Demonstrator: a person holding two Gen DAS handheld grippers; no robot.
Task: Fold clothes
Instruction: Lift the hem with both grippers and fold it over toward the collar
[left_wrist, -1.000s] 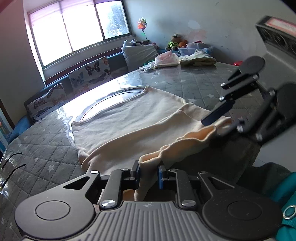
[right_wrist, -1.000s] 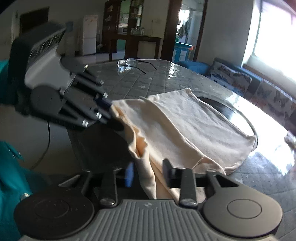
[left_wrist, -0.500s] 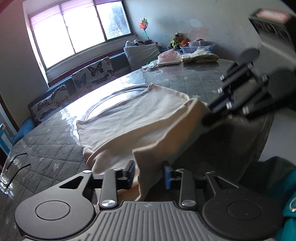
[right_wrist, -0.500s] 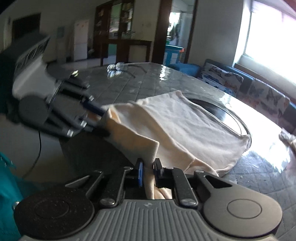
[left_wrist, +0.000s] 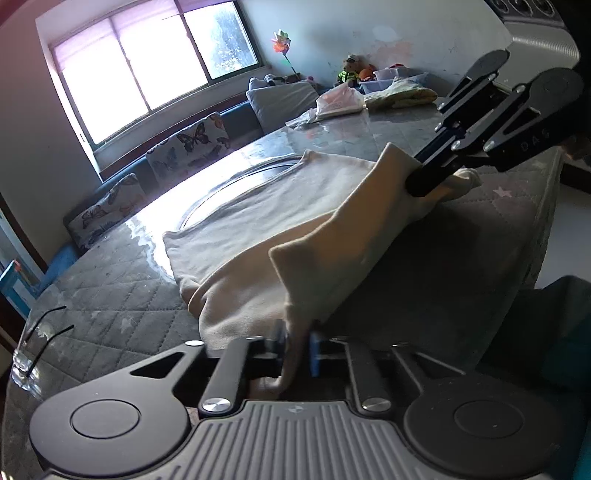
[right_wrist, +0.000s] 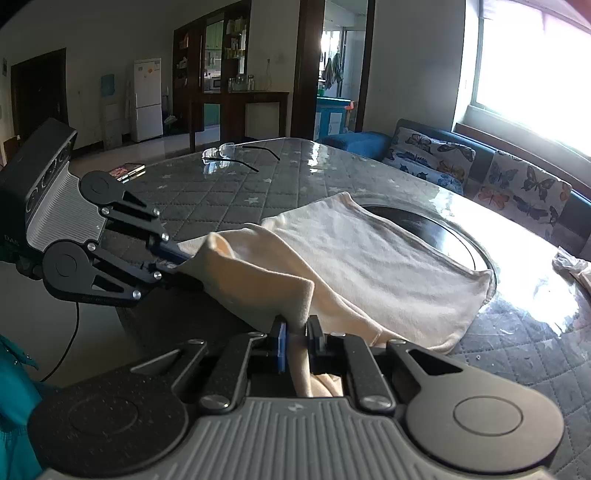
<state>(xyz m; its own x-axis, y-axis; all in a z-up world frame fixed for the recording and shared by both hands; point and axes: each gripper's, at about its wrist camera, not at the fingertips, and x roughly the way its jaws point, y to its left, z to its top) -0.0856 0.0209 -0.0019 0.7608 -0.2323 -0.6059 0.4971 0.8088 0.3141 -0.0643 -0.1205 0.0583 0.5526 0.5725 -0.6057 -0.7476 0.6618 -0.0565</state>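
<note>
The cream garment (right_wrist: 369, 258) lay spread on the quilted surface (right_wrist: 258, 184), its near edge lifted. Your left hand-held gripper (left_wrist: 297, 349) and right hand-held gripper (right_wrist: 295, 343) each pinched one raised corner. Eyeglasses (right_wrist: 229, 155) sat well apart.

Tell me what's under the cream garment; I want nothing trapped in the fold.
Under the cream garment lie the quilted grey table cover and part of a dark round inset. Anything beneath the cloth's middle is hidden.
</note>
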